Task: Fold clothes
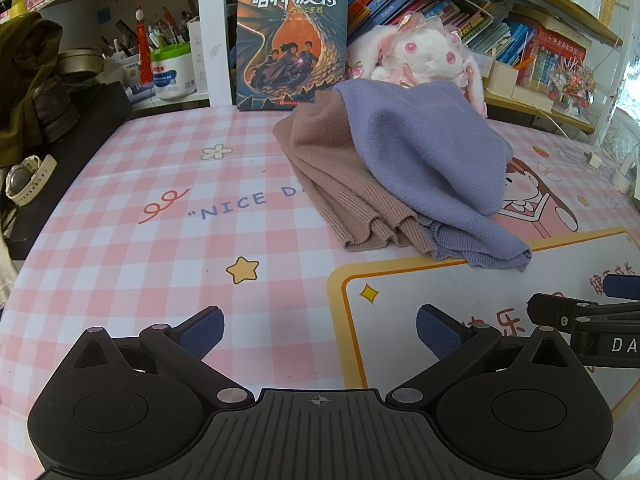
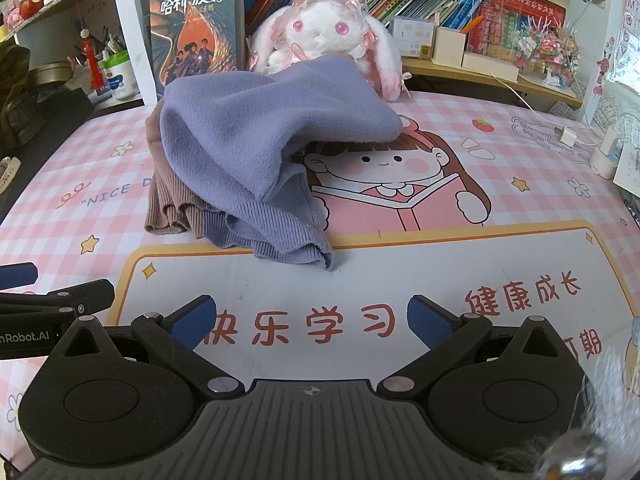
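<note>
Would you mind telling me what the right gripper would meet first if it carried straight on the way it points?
Probably the ribbed hem of the lavender-blue knit sweater, crumpled on the pink checked desk mat. The open right gripper has only bare mat before it, though depth is uncertain.

purple knit (image 1: 420, 152) | crumpled, draped over brown knit (image 1: 332, 176) | both unfolded on mat

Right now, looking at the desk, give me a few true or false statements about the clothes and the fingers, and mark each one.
1. The purple garment lies partly over the brown garment. True.
2. The left gripper is clamped on the purple garment. False: its fingers are spread, holding nothing.
3. A plush rabbit sits behind the clothes. True.
4. Both garments are neatly folded flat. False: they lie crumpled in a heap.
5. The right gripper is open above the desk mat. True.
</note>
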